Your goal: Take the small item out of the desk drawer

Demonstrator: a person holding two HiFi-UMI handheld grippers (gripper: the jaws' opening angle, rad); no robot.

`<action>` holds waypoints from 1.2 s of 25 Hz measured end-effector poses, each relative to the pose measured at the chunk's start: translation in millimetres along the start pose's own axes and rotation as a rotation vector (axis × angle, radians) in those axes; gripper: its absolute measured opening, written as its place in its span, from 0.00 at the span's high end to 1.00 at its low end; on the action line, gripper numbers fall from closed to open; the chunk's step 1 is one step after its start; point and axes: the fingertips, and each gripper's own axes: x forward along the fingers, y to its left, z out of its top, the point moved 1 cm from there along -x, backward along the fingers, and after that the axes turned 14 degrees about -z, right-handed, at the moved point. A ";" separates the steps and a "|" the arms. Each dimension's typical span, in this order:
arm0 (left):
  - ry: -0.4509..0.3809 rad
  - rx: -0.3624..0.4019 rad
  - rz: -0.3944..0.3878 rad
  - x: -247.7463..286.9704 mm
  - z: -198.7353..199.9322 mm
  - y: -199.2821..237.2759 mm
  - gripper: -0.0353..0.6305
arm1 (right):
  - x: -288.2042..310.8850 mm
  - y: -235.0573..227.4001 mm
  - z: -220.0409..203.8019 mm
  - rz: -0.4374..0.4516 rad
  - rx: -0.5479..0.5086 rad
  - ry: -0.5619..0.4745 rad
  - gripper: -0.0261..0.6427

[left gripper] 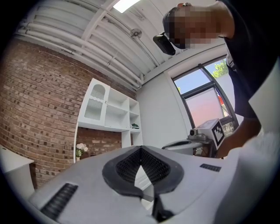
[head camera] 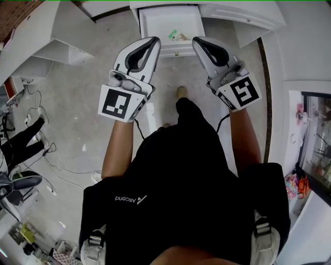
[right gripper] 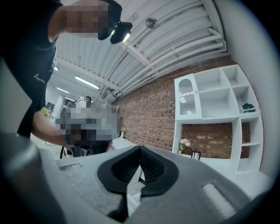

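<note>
In the head view the white desk drawer [head camera: 155, 23] stands pulled out at the top centre. A small green and beige item [head camera: 177, 35] lies near its front right corner. My left gripper [head camera: 153, 41] hangs just left of the drawer's front edge, and my right gripper [head camera: 198, 41] just right of it. Both are above the floor and apart from the item. In the left gripper view the jaws of the left gripper [left gripper: 141, 148] meet at the tips with nothing between them. The right gripper [right gripper: 140, 148] looks the same in its own view.
The white desk [head camera: 243, 15] runs along the top. A white shelf unit [left gripper: 109, 109] hangs on a brick wall. Cables [head camera: 36, 119] trail over the floor at left. A glass-fronted cabinet [head camera: 315, 140] stands at right. The person's shoe [head camera: 182, 93] is below the drawer.
</note>
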 end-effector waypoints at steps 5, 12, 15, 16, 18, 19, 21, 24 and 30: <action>0.039 0.006 0.015 35.4 -23.4 40.2 0.95 | 40.8 -40.3 -20.6 0.032 -0.041 0.022 0.96; 0.062 0.004 0.055 95.7 -52.6 94.5 0.95 | 94.8 -105.7 -65.1 0.079 -0.065 0.090 0.96; 0.065 0.009 0.073 120.0 -61.8 114.6 0.95 | 115.6 -125.7 -81.4 0.110 -0.073 0.136 0.96; 0.075 0.010 0.081 125.9 -66.3 120.3 0.95 | 121.7 -130.6 -85.5 0.124 -0.073 0.143 0.96; 0.095 0.013 0.095 136.2 -74.9 129.9 0.95 | 132.3 -139.5 -92.9 0.150 -0.072 0.150 0.96; 0.094 0.016 0.100 141.6 -76.5 134.6 0.95 | 137.6 -143.3 -96.2 0.161 -0.070 0.153 0.96; 0.087 0.018 0.108 149.9 -78.3 145.0 0.95 | 149.8 -147.9 -102.1 0.184 -0.073 0.163 0.96; 0.114 0.009 0.109 152.4 -86.4 162.3 0.95 | 170.8 -148.9 -112.8 0.212 -0.084 0.198 0.96; 0.129 0.003 0.102 156.7 -92.6 175.2 0.95 | 189.6 -144.1 -148.2 0.278 -0.099 0.275 0.96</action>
